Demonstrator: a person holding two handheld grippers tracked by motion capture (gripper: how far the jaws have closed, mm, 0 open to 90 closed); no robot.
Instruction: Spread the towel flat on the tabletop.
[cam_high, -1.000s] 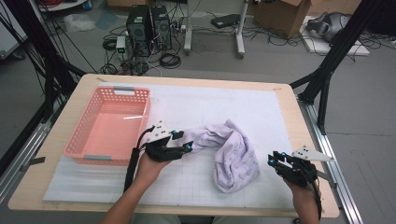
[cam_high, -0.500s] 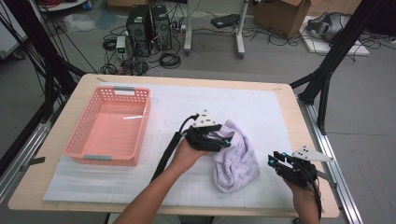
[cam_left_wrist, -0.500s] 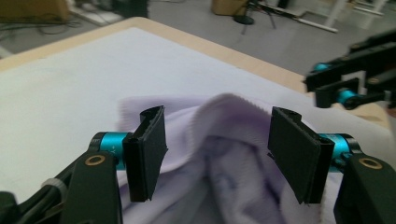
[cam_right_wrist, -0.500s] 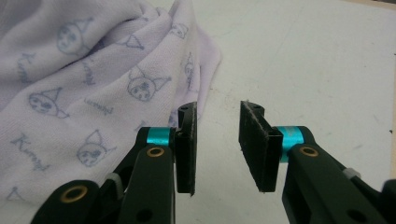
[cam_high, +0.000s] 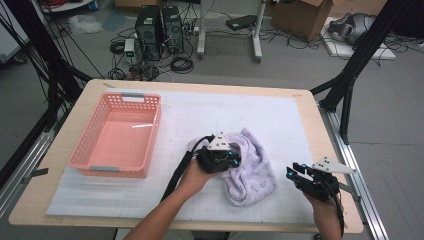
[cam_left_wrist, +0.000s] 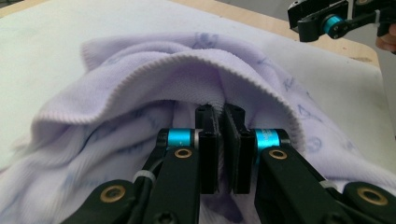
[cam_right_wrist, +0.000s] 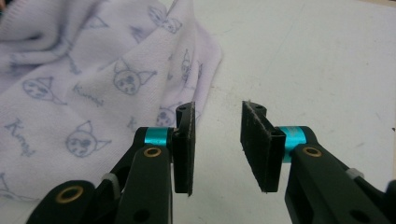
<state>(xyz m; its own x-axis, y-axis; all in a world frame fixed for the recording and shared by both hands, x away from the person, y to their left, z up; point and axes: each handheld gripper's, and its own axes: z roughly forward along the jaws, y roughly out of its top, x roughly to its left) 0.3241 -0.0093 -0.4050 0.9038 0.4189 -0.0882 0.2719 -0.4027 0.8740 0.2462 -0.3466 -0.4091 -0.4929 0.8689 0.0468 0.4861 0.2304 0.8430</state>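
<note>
A pale lilac cloth (cam_high: 255, 172) with small cat prints lies bunched on the white mat, right of centre. My left gripper (cam_high: 236, 159) lies at the cloth's left side, pointing right. In the left gripper view its jaws (cam_left_wrist: 219, 109) have just been closing. They now stand together, with folds of the cloth (cam_left_wrist: 140, 70) drawn in at their tips. My right gripper (cam_high: 291, 170) rests near the table's front right, just right of the cloth. In the right gripper view it (cam_right_wrist: 217, 109) is open over bare mat, with the cloth's edge (cam_right_wrist: 70, 84) to the left of its left pad.
A pink plastic basket (cam_high: 150, 145) stands on the left part of the white mat (cam_high: 225, 115). The other gripper (cam_left_wrist: 327, 21) shows at the top right of the left gripper view. Computers, cables and black frame legs stand on the floor beyond the table.
My left gripper moved to the right across the mat, carrying the cloth's left part over onto the rest, and its jaws came together. The right gripper kept still.
</note>
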